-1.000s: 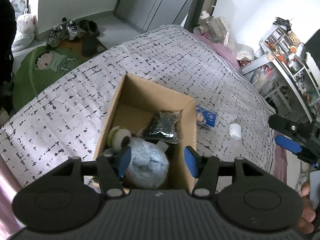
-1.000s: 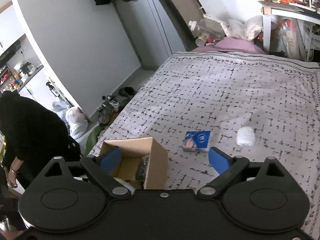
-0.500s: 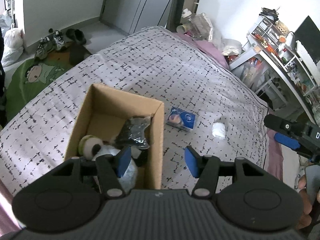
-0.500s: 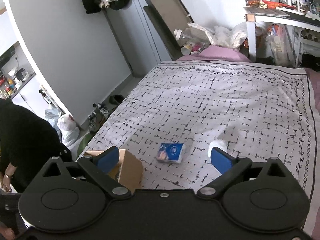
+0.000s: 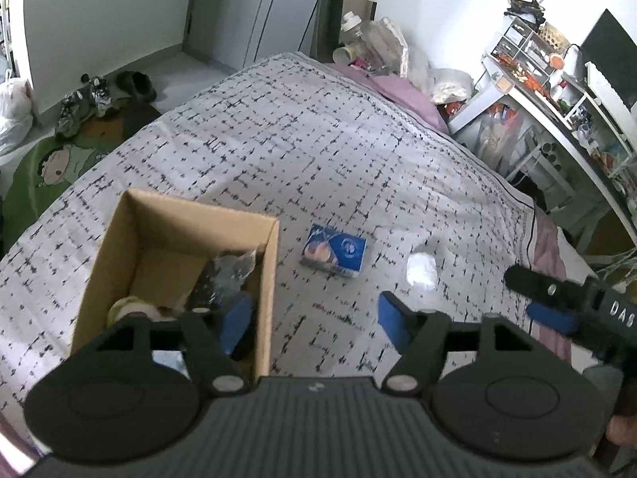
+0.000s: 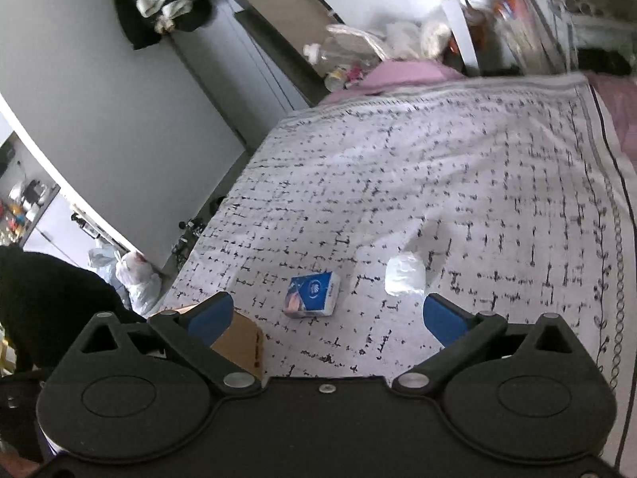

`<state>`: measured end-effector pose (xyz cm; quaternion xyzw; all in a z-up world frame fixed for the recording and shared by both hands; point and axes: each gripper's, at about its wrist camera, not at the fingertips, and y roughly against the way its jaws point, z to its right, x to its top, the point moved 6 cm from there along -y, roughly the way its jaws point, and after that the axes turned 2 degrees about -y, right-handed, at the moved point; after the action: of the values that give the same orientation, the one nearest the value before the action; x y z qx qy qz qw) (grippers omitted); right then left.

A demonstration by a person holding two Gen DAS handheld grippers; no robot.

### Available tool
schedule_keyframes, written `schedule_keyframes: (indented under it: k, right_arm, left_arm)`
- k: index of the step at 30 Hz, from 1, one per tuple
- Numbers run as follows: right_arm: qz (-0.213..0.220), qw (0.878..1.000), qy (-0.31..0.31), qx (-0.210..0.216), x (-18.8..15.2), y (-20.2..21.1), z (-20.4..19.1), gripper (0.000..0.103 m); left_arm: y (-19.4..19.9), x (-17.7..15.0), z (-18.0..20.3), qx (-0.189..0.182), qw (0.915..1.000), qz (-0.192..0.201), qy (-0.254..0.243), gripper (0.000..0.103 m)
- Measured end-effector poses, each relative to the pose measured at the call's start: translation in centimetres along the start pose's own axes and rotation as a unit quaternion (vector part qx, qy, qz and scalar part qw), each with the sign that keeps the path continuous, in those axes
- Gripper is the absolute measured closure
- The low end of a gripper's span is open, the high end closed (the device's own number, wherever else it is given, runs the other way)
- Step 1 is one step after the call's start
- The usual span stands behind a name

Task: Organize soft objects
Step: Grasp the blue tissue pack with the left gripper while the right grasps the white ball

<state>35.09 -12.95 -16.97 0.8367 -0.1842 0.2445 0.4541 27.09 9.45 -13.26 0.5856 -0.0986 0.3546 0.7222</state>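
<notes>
A cardboard box [image 5: 119,247] stands on the bed at the lower left, with a dark plastic-wrapped bundle [image 5: 223,279] and a pale round soft thing [image 5: 131,310] inside. A blue tissue pack [image 5: 333,251] lies right of the box, and a small white soft wad [image 5: 421,273] further right. My left gripper [image 5: 314,320] hangs over the box's right wall, its jaws opening with nothing between them. My right gripper [image 6: 324,318] stands wide open and bare just short of the tissue pack [image 6: 312,294] and the white wad [image 6: 404,275]. The box corner [image 6: 239,342] shows behind its left finger.
The bed [image 5: 318,151] carries a white cover with black dashes. A pink pillow [image 5: 402,93] and bags lie at its head. A cluttered white shelf [image 5: 557,91] stands at the right. Shoes and a green rug [image 5: 47,167] lie on the floor at the left.
My left gripper has shifted right off the box interior and its jaws have widened. My right gripper has come down and closer to the tissue pack and the white wad.
</notes>
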Motion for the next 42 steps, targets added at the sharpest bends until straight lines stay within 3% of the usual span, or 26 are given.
schedule_keyframes:
  k: [16, 22, 26, 34, 37, 39, 42]
  right_arm:
    - [0.011, 0.996, -0.087, -0.033, 1.7, -2.9, 5.5, 0.001]
    - [0.005, 0.995, -0.098, -0.021, 2.0, -4.3, 6.3, 0.001]
    - [0.001, 0.996, -0.09, -0.02, 2.1, -5.6, 6.4, 0.0]
    - [-0.019, 0.994, -0.101, -0.026, 1.9, -8.2, 7.7, 0.001]
    - [-0.032, 0.994, -0.098, -0.034, 1.8, -9.4, 8.1, 0.006]
    - [-0.04, 0.994, -0.09, -0.036, 1.6, -10.3, 8.2, 0.016]
    - [-0.051, 0.995, -0.078, -0.04, 1.4, -11.5, 8.0, 0.019]
  left_arm:
    - [-6.8, 1.4, 3.5, 0.003, 0.9997, -0.026, -0.001, 0.027]
    - [-9.8, 1.8, 4.8, -0.001, 0.9991, -0.037, -0.018, 0.027]
    - [-11.9, 1.9, 5.8, -0.003, 0.9981, -0.045, -0.043, 0.014]
    - [-16.4, 1.8, 5.4, 0.016, 0.9969, -0.064, -0.042, 0.014]
    - [-17.9, 1.6, 5.0, 0.022, 0.9967, -0.07, -0.036, 0.014]
    - [-18.6, 1.5, 4.9, 0.025, 0.9967, -0.067, -0.037, 0.014]
    - [-19.7, 1.4, 5.0, 0.034, 0.9965, -0.063, -0.044, 0.014]
